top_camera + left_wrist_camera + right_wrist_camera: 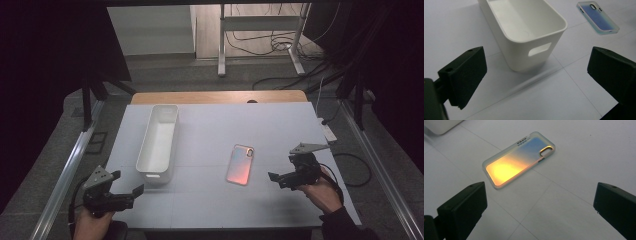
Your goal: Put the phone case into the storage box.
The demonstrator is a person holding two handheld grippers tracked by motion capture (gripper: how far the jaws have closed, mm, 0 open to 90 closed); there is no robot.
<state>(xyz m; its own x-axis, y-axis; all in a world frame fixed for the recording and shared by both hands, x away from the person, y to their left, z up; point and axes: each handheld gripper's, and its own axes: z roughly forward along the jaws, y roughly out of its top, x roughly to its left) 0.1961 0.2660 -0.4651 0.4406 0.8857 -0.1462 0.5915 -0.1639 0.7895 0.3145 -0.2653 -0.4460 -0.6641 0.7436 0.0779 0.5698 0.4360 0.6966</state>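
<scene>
As the high view records it, your left gripper sits at the near left corner of the white table, jaws spread wide and holding nothing, with the near end of the white bin just beyond it; your right gripper is held in your right hand near the right edge, and its jaw spacing cannot be judged from this angle. The phone case lies flat on the table between the bin and your right gripper, touching neither, its camera cut-out at the far end. In the left gripper view, your two black jaws stand far apart over bare table, nothing between them; the bin stands ahead, its handle slot facing you, its interior bare so far as it can be seen, and the case lies beyond at upper right, looking bluish. In the right gripper view, your jaws are likewise wide apart and hold nothing; the case lies ahead of them and apart from both, glowing orange at its near end and blue toward the cut-out, with a corner of the bin at upper left
</scene>
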